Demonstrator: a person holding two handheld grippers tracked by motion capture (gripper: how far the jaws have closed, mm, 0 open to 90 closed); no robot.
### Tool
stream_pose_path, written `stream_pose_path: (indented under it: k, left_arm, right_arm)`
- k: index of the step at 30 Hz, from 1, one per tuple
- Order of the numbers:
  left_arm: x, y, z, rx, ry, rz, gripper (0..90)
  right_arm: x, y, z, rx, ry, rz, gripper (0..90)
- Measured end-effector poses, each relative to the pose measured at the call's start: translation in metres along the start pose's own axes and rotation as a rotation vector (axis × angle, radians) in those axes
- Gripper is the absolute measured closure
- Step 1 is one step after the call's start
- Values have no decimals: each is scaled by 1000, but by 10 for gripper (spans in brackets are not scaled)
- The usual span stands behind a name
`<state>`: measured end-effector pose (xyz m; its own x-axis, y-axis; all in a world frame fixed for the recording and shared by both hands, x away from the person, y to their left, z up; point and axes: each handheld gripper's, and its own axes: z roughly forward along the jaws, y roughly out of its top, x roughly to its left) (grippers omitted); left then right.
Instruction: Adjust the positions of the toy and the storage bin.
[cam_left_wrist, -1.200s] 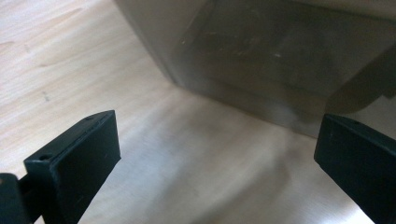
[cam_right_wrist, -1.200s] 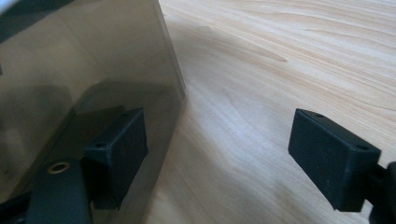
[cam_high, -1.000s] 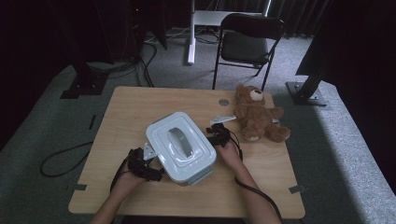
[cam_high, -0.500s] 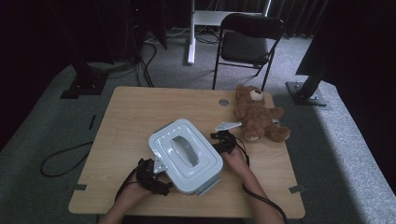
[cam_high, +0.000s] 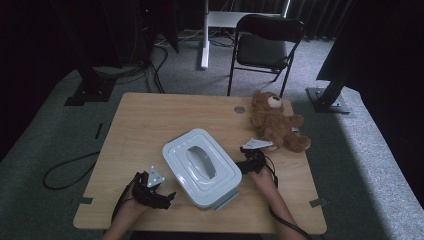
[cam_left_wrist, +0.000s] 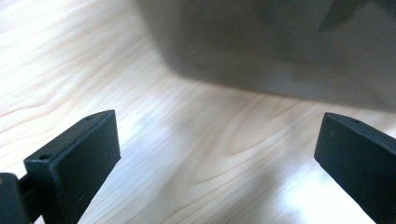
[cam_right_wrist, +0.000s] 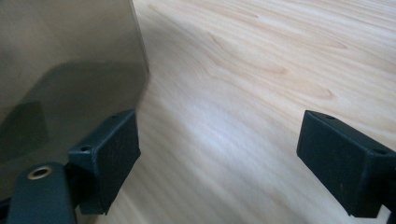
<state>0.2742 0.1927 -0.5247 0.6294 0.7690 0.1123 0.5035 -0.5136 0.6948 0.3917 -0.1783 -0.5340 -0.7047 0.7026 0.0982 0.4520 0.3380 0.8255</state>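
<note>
Item: lidded white storage box (cam_high: 202, 167), rounded corners, grey recessed handle in the lid. Location: near centre of the counter (cam_high: 150, 120), set at an angle, one corner close to the near edge. Rests flat on the wood; lid on.

Left tool (cam_high: 156, 196): near left of the box, close to its near-left side but apart from it. Jaws spread wide; in the left gripper view bare wood lies between them and the box wall (cam_left_wrist: 280, 46) stands just beyond, blurred. Nothing pinched.

Right tool (cam_high: 250, 161): at the right side of the box, just beside its wall. Its jaws have just been opening and now stand wide; in the right gripper view bare wood lies between them, and the box wall (cam_right_wrist: 70, 70) sits just outside the left jaw. Whether that jaw touches the wall cannot be told.

Also on the counter: brown teddy bear (cam_high: 274, 120), far right, lying well apart from the box; small round grey fitting (cam_high: 239, 109) in the counter beside the bear.

Status, as judged: box placement looks complete, both tools free of it. Remaining: draw the tools clear, or whatever handling follows; the lid and the bear are untouched.
</note>
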Motion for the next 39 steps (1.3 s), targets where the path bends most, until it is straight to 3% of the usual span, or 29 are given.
stream_pose_path:
  k: [3,4,5,7,8,10,15,16,17,19,23,26,30,36,39]
  left_arm:
    - [5,-2,-4,-11,1,-34,8]
    - [10,-2,-10,-5,0,-76,9]
    - [12,-2,-14,4,-3,-90,9]
    - [13,-1,-17,4,0,-96,9]
    - [16,0,-24,-2,7,-121,9]
    - [18,2,-32,-19,11,-132,9]
    - [18,7,-47,-45,15,-120,9]
    - [18,11,-54,-68,-2,-118,9]
    - [18,11,-54,-68,-2,-118,9]
    - [16,19,-66,-120,1,-127,8]
    - [14,28,-74,-140,11,-125,8]
    - [9,41,-83,-181,-7,-111,8]
    - [3,53,-86,-198,-50,-84,8]
    - [-8,75,-82,-216,-136,-37,9]
    - [-14,85,-76,-216,-143,-26,8]
  right_arm:
    - [0,-5,-5,4,-8,-7,126]
    - [1,-10,-11,7,-31,-23,126]
    - [1,-12,-13,5,-36,-27,126]
    - [1,-16,-17,4,-37,-29,126]
    - [1,-21,-21,16,-53,-36,126]
    - [0,-28,-25,18,-75,-31,126]
    - [-2,-40,-29,45,-84,-18,125]
    - [-1,-44,-33,53,-99,-22,126]
    - [-1,-44,-33,53,-99,-22,126]
    - [-3,-49,-41,41,-102,-2,126]
    - [-6,-54,-51,42,-115,24,126]
    - [-12,-62,-63,78,-121,56,126]
    - [-13,-68,-71,73,-152,60,126]
    - [-17,-80,-84,81,-179,81,126]
    - [-18,-84,-90,72,-182,95,126]
